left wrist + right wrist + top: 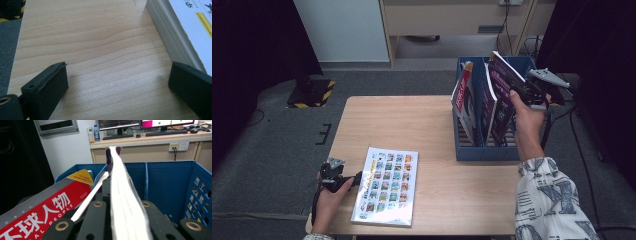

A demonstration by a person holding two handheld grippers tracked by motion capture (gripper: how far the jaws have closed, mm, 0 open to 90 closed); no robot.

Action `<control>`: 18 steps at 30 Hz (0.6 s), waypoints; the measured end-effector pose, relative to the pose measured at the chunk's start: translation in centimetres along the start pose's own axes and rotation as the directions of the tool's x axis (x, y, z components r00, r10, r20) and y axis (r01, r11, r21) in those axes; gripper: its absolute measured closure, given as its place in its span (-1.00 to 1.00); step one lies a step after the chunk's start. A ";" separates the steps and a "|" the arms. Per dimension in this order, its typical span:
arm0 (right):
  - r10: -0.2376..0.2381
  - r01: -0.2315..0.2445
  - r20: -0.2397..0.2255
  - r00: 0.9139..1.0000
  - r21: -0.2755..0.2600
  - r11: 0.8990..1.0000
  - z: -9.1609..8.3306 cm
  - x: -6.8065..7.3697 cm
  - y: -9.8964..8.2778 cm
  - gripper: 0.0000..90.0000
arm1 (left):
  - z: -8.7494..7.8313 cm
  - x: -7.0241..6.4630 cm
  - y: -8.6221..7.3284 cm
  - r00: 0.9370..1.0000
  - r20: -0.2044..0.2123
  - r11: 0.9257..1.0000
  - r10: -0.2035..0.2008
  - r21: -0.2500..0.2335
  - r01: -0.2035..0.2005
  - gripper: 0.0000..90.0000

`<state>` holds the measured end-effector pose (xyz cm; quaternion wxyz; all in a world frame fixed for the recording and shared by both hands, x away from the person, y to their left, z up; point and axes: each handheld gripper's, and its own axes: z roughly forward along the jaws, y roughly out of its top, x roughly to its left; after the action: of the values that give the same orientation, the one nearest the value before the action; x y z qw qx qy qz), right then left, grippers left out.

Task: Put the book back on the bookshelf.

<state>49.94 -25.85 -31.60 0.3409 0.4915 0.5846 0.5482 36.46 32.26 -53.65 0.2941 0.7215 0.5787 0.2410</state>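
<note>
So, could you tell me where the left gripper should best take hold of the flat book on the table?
Probably its left long edge: the book lies flat, that page edge facing the open left gripper beside it. Come in level from the left, one jaw slid under and one over, since its broad cover offers no grip from above.

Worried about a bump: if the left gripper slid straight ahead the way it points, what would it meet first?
Likely nothing soon: bare table lies ahead of the open left gripper. The book runs alongside its far-side jaw and might be grazed.

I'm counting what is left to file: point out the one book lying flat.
It is the white book with the grid of small pictures, flat on the table by the left gripper; the others stand in the blue file box.
</note>
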 end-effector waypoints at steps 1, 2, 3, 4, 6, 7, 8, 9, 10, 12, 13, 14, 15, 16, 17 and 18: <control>-0.001 0.001 0.001 1.000 0.001 1.000 0.0 0.0 0.0 0.86 | 0.0 0.0 0.0 1.000 0.000 1.000 0.000 0.000 0.000 -0.96; -0.003 0.003 0.000 1.000 0.000 1.000 0.0 0.0 -0.1 0.86 | 0.0 0.0 0.0 1.000 0.000 1.000 0.000 0.000 0.000 -0.96; -0.001 0.001 0.000 1.000 0.001 1.000 0.0 0.0 -0.1 0.86 | 0.0 0.0 0.0 1.000 0.000 1.000 0.000 0.000 0.000 -0.96; 0.002 -0.002 0.001 1.000 0.000 1.000 0.0 -0.1 -0.2 0.86 | 0.0 0.0 0.0 1.000 0.000 1.000 0.000 0.000 0.000 -0.96; 0.002 -0.002 -0.001 1.000 -0.001 1.000 -0.1 -0.2 -0.2 0.86 | 0.0 0.0 0.0 1.000 0.000 1.000 0.000 0.000 0.000 -0.96; 0.001 -0.001 -0.001 1.000 -0.001 1.000 -0.1 -0.2 -0.2 0.86 | 0.0 0.0 0.0 1.000 0.000 1.000 0.000 0.000 0.000 -0.96; 0.000 0.000 0.000 1.000 -0.002 1.000 0.0 -0.3 -0.2 0.86 | 0.0 0.0 0.0 1.000 0.000 1.000 0.000 0.000 0.000 -0.96; 0.003 -0.003 0.001 1.000 -0.005 1.000 0.0 -0.4 -0.2 0.86 | 0.0 0.0 0.0 1.000 0.000 1.000 0.000 0.000 0.000 -0.96; 0.005 -0.005 0.000 1.000 -0.007 1.000 0.0 -0.4 -0.3 0.86 | 0.0 0.0 0.0 1.000 0.000 1.000 0.000 0.000 0.000 -0.96; 0.007 -0.007 0.003 1.000 -0.009 1.000 0.2 -0.5 -0.3 0.86 | 0.0 0.0 0.0 1.000 0.000 1.000 0.000 0.000 0.000 -0.96; 0.007 -0.007 0.002 1.000 -0.012 1.000 0.3 -0.5 -0.4 0.86 | 0.0 0.0 0.0 1.000 0.000 1.000 0.000 0.000 0.000 -0.96; 0.009 -0.009 0.001 1.000 -0.012 1.000 0.4 -0.6 -0.4 0.86 | 0.0 0.0 0.0 1.000 0.000 1.000 0.000 0.000 0.000 -0.96; 0.009 -0.009 0.001 1.000 -0.012 1.000 0.5 -0.7 -0.4 0.86 | 0.0 0.0 0.0 1.000 0.000 1.000 0.000 0.000 0.000 -0.96; 0.010 -0.010 0.002 1.000 -0.014 1.000 0.5 -0.8 -0.5 0.86 | 0.0 0.0 0.0 1.000 0.000 1.000 0.000 0.000 0.000 -0.96; 0.013 -0.013 0.004 1.000 -0.017 1.000 0.6 -0.8 -0.5 0.86 | 0.0 0.0 0.0 1.000 0.000 1.000 0.000 0.000 0.000 -0.96; 0.014 -0.014 0.003 1.000 -0.020 1.000 0.6 -0.9 -0.5 0.86 | 0.0 0.0 0.0 1.000 0.000 1.000 0.000 0.000 0.000 -0.96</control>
<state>50.70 -26.47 -32.36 0.3428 0.4929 0.5750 0.5558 36.46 32.26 -53.65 0.2940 0.7216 0.5786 0.2410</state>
